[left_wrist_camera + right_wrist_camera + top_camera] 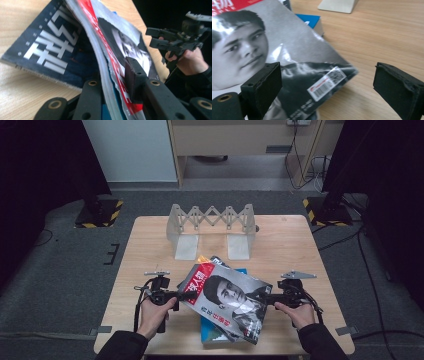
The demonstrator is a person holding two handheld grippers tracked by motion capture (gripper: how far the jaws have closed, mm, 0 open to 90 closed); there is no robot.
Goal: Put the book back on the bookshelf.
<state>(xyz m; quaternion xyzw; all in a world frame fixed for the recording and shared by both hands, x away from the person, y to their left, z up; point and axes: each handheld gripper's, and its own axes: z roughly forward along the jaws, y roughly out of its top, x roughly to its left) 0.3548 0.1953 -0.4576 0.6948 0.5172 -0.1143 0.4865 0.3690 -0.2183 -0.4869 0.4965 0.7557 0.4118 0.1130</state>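
From the high view, the magazine (225,301) is held tilted above a blue book (212,330) near the table (300,245) edge at 6 o'clock. In the left gripper view, the left gripper (117,82) is clamped on the magazine's spine edge; pages could be torn. In the right gripper view, the right gripper (327,87) is spread apart around the far corner, so sagging is risked.

high: above, looking down | gripper views: close, along fingers | shared: magazine (225,297)

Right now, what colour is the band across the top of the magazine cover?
Red, with white lettering, on the magazine; clearest in the high view.
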